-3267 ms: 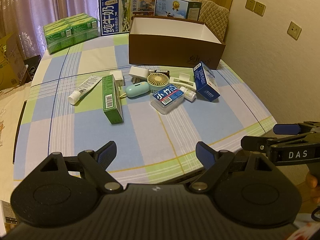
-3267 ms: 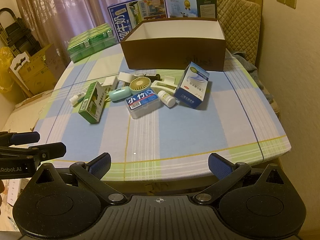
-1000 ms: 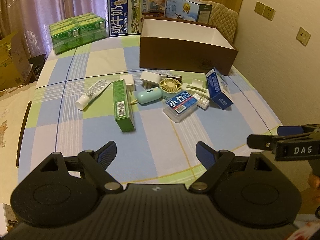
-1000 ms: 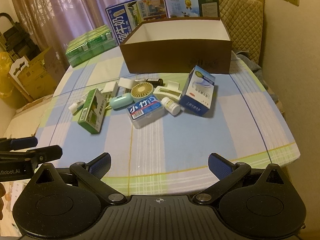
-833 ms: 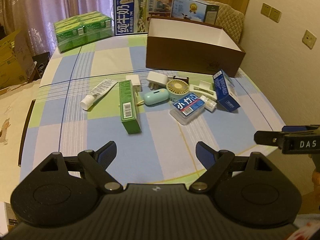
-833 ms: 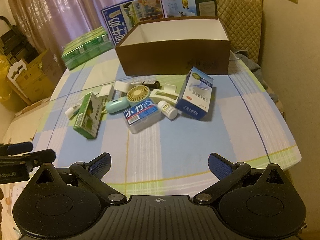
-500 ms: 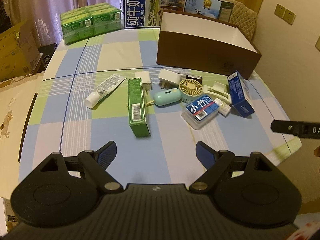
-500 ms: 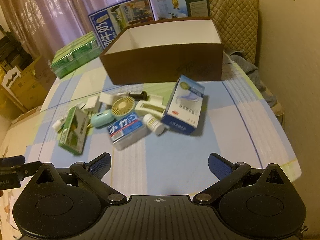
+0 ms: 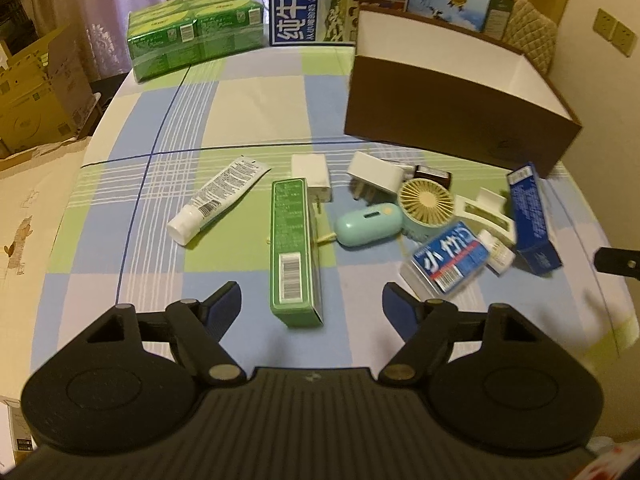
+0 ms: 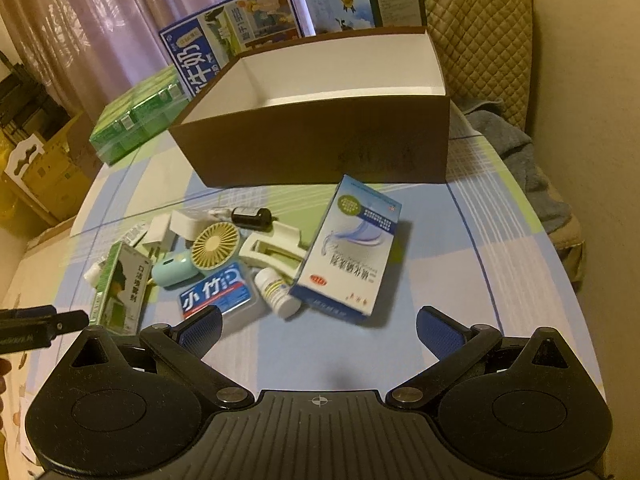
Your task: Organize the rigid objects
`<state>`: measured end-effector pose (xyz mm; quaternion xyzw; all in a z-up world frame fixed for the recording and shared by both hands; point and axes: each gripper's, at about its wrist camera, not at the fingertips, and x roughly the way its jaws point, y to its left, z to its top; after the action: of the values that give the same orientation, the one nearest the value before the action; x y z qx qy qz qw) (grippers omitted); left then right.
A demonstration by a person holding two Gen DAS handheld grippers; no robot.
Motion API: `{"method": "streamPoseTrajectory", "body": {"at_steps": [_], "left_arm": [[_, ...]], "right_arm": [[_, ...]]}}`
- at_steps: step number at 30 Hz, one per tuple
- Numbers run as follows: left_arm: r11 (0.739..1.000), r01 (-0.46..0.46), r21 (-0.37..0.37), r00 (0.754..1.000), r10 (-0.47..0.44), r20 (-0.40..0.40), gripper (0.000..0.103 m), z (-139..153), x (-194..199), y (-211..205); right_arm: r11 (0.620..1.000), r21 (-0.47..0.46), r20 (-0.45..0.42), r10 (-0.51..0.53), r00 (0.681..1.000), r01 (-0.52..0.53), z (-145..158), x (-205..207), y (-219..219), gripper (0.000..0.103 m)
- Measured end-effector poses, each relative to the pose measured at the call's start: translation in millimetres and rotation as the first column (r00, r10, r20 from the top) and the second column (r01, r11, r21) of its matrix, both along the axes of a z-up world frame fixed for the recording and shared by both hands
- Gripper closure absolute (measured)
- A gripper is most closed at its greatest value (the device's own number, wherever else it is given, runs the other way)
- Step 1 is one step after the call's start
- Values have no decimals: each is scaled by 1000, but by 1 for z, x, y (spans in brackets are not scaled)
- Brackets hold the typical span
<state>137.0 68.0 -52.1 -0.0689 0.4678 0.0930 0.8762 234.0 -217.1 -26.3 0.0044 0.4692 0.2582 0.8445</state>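
Now both tongs are much closer to the clutter than a second ago — the first picks are about to begin, I think, though nothing is in the brown cardboard box with white inside [image 10: 312, 148] yet.

The left tongs [image 9: 311, 307] have just been closing a little, but they are open, and nothing is between them. The long green carton [image 9: 294, 240] lies on the checked counter [image 9: 248, 112] just ahead of them, untouched.

The right tongs [image 10: 318, 330] stand wide open and empty. The blue-and-white medicine box [image 10: 350, 248] lies just in front, leaning on the small white bottle [image 10: 276, 290]. The brown box stands behind the pile, near to it.
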Motion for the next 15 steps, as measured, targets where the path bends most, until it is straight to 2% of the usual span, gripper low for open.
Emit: {"method": "streamPoseTrajectory", "body": {"at_steps": [8, 10, 15], "left_arm": [[999, -31, 16, 998, 32, -56, 40, -20, 35, 9], [999, -38, 16, 996, 39, -75, 50, -25, 42, 11], [999, -45, 21, 993, 47, -104, 54, -35, 60, 12]], "right_arm": [[1000, -18, -22, 25, 999, -25, -10, 39, -6, 2], [999, -23, -30, 33, 999, -34, -13, 47, -7, 2], [997, -30, -45, 63, 997, -64, -17, 61, -7, 2]]}}
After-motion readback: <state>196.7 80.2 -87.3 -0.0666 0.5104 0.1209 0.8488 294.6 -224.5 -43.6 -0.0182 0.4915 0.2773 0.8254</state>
